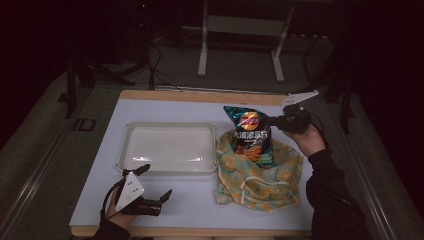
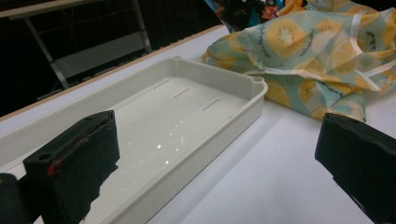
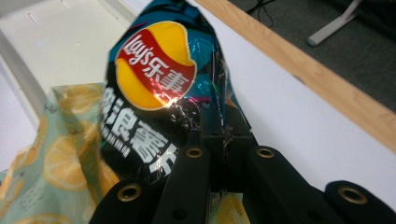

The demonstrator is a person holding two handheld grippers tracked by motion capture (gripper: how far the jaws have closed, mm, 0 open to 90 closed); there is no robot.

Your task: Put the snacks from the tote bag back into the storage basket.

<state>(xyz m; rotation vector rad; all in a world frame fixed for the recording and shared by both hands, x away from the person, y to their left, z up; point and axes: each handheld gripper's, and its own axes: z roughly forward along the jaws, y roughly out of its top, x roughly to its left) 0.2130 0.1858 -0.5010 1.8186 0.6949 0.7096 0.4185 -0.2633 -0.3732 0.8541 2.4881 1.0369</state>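
Right gripper (image 1: 274, 120) with its jaws pinched on the side edge of a crisp bag (image 1: 251, 135), seen in the right gripper view with the foil crumpled between the two black jaws. The bag stands nearly upright, its long axis running from its top corner, toward the far edge of the table (image 1: 165, 102), down into the mouth of a lemon-print cloth bag (image 1: 260, 180) that lies slumped on the table's right half; the lower end of the crisp bag is hidden inside the cloth. The gripper meets the bag from its right, roughly level and across the long axis. A white tray (image 1: 170, 126) sits just left of the cloth bag, touching or nearly touching it. Left gripper (image 1: 152, 187) rests near the front edge of the table, jaws spread wide on nothing, pointing over the tray's near rim. The right hand is the nearer to the crisp bag; the tray lies to the bag's left, so a likely transfer runs leftward.
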